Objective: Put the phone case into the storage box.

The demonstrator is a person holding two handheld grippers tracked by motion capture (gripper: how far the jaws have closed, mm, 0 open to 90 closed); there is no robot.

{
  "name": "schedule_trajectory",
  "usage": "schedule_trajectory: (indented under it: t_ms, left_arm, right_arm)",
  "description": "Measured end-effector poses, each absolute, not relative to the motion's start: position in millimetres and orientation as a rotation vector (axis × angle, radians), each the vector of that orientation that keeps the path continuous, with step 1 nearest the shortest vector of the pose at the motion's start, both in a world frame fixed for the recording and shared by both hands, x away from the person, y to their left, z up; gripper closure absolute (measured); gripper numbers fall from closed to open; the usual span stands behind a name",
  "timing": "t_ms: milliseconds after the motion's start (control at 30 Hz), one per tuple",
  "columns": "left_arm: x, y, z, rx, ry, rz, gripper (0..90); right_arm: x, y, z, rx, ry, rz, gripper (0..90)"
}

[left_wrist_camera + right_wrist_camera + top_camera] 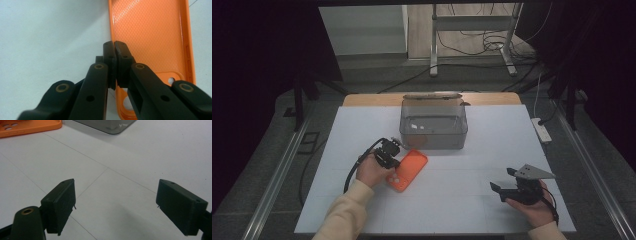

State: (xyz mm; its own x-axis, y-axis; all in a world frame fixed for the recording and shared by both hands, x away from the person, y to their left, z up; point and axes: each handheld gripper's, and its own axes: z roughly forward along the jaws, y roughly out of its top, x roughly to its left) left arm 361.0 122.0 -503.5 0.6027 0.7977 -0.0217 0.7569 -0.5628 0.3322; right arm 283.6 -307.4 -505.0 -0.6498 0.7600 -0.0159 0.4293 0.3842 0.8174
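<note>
The bench (472, 200) is covered by a white sheet marked with faint seams, and a strip of bare wood shows along its far edge. Near that far edge, about mid-width, stands a smoky translucent plastic box (433, 125) with rounded corners, open at the top, its lid (432, 96) lying flat just behind it.

Just in front of the box's near left corner lies an orange phone case (409, 170), inner side up, angled so that its camera cut-out end points toward the person. Its dimpled inside (150, 32) and raised rim show in the left gripper view.

The left hand-held gripper (115, 53) sits at the case's left long edge, held by a hand (371, 171) in a cream sleeve. Its jaws are clenched, pads pressed together with the orange rim running into the narrow seam between them, so it is grasping the case by that rim.

The right hand-held gripper (116, 205) rests in the person's other hand (534, 207) at the near right of the bench, well apart from the case and the box. It is released, jaws spread wide over bare white sheet with nothing between them; a grey three-cornered plate (534, 172) tops it.
</note>
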Motion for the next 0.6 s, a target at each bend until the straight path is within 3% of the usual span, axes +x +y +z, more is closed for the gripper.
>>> schedule_trajectory:
  t_ms: [600]
  left_arm:
    - [356.8,124.1,-495.3,2.491,1.249,0.197,88.1]
  right_arm:
    - [283.2,-307.9,-504.5,1.029,2.257,1.163,16.1]
